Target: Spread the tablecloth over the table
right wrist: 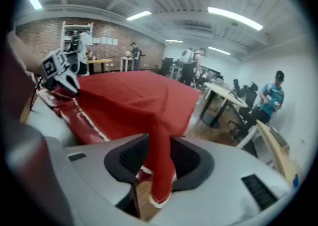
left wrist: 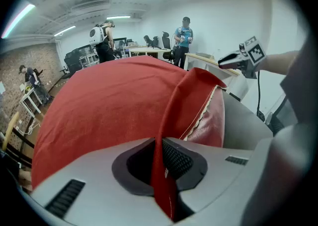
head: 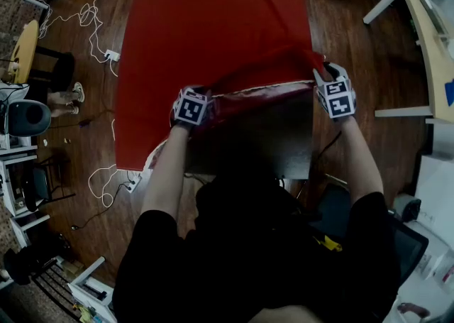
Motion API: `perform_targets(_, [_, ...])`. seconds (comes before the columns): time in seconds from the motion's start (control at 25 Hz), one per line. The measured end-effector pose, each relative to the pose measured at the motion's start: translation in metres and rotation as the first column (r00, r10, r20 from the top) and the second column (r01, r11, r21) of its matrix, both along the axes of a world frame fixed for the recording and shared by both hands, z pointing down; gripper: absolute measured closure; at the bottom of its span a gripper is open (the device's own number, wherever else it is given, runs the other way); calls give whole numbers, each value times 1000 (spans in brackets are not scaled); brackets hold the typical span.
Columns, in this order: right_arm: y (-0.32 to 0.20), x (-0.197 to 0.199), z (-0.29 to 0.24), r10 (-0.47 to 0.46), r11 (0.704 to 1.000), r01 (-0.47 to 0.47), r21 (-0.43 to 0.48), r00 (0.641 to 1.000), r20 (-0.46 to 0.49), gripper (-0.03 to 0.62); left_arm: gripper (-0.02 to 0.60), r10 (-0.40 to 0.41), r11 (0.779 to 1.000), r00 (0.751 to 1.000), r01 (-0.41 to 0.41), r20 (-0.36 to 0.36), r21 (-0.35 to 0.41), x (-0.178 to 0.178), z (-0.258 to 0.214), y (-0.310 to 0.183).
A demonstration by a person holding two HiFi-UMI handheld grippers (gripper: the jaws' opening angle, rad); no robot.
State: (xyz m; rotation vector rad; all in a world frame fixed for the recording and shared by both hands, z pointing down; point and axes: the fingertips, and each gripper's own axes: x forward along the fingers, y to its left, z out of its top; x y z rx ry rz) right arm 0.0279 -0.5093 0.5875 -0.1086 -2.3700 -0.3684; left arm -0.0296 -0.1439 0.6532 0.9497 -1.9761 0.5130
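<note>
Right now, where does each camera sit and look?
Head view: on the person's head, looking steeply down at cloth and table; arms, left gripper, right gripper show.
Left gripper view: on that gripper, looking along jaws shut on cloth, across the room; right gripper and forearm at right.
Right gripper view: on that gripper, jaws shut on cloth, facing the room; left gripper at left.
Shared: both gripper views show cloth and the other gripper.

arms outstretched, left gripper (head: 190, 108) and right gripper (head: 335, 94) fingers (left wrist: 181, 160) clamped.
</note>
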Motion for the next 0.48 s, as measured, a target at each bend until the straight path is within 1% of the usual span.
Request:
perform_targets(0.12, [60, 13, 31, -157, 988, 157, -12, 985, -66, 451, 543, -7, 1000, 1000, 7, -7, -1, 3, 0, 3])
perform_targets(0.2, [83, 20, 50, -224, 974, 228, 16, 967, -120, 451, 531, -5, 1000, 1000, 5, -4, 12, 4, -4, 2])
perform_targets(0.28, [89, 24, 60, -272, 953, 290, 92, 947, -172, 451, 529, -11, 1000, 1000, 11, -8, 9, 5, -2, 8])
perform_targets(0.36, [85, 25, 60, -309, 917, 350, 191, 926, -214, 453, 529, -10, 1000, 1000, 10, -23, 15, 7, 0, 13])
perform_targets(0.44, [73, 25, 63, -313, 887, 376, 268, 916, -249, 453, 529, -2, 1000, 999, 3, -32, 24, 8, 0, 15])
perform_targets(0.48, [65, 25, 66, -305, 877, 379, 295, 914, -266, 453, 529, 2, 1000, 999, -1, -32, 27, 7, -1, 15])
